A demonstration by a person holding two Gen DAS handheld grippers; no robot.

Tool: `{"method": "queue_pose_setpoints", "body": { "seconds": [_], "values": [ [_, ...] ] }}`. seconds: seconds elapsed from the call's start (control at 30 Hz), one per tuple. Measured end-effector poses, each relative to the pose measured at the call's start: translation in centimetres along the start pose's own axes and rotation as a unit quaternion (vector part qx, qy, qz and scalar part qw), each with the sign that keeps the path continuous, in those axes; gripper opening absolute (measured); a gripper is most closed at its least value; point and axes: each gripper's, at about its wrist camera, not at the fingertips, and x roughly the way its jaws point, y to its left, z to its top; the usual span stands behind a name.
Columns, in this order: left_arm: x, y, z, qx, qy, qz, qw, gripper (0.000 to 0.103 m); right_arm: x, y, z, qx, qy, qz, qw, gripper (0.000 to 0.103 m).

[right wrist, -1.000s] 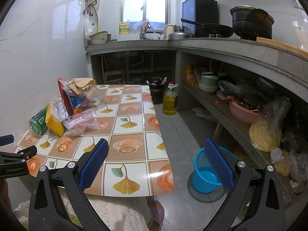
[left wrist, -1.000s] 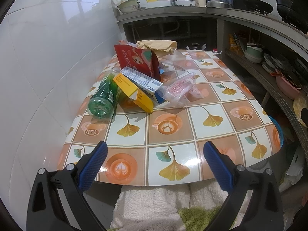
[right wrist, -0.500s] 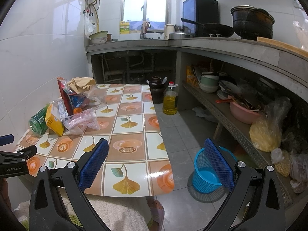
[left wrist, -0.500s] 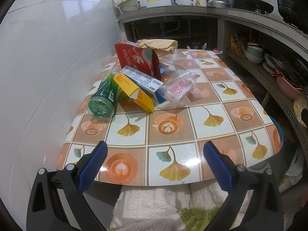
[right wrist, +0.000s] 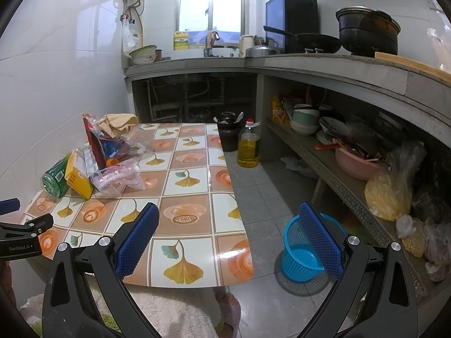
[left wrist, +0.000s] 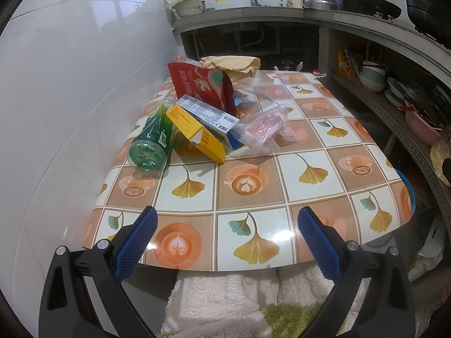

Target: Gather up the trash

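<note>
The trash sits in a loose heap on the table (left wrist: pixel 282 197), along its left edge by the tiled wall (left wrist: pixel 56 84), about midway down that edge. Nearest the front lies a green bottle (left wrist: pixel 152 143) on its side, its base facing the camera, touching a yellow box (left wrist: pixel 197 135) that leans against it. A white and blue box (left wrist: pixel 208 115) rests on top of the yellow one, printed face up. Behind them a red bag (left wrist: pixel 200 84) stands upright, and a crumpled brown paper bag (left wrist: pixel 231 63) sits behind that, toward the far left corner. A clear plastic bag (left wrist: pixel 265 129) with pink print lies flat just right of the boxes, touching the white and blue one; more clear film (left wrist: pixel 262 84) lies behind it, its shape hard to make out. The table's cloth is glossy, with orange cups and ginkgo leaves in squares. The left gripper (left wrist: pixel 225 236) hovers over the near edge, its blue-padded jaws spread wide with nothing between them, well apart from the heap. The right gripper (right wrist: pixel 228 239) hangs over the table's near right corner, jaws equally wide and holding nothing. In the right wrist view, a blue basket (right wrist: pixel 301 256) stands on the floor (right wrist: pixel 267 197) just off that corner, showing partly behind the right finger. An oil bottle (right wrist: pixel 248 148) and a dark jar (right wrist: pixel 228 135) stand on the floor by the table's far right corner.
</note>
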Motion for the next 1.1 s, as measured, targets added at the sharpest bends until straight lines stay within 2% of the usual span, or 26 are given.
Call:
{"method": "queue_pose_setpoints", "body": {
  "seconds": [1.1],
  "values": [
    [0.38,-0.25,-0.96,0.000,0.008,-0.001,1.0000,0.098,0.09,-0.29,-0.06,0.003,0.003,0.002,1.000,0.095]
  ]
}}
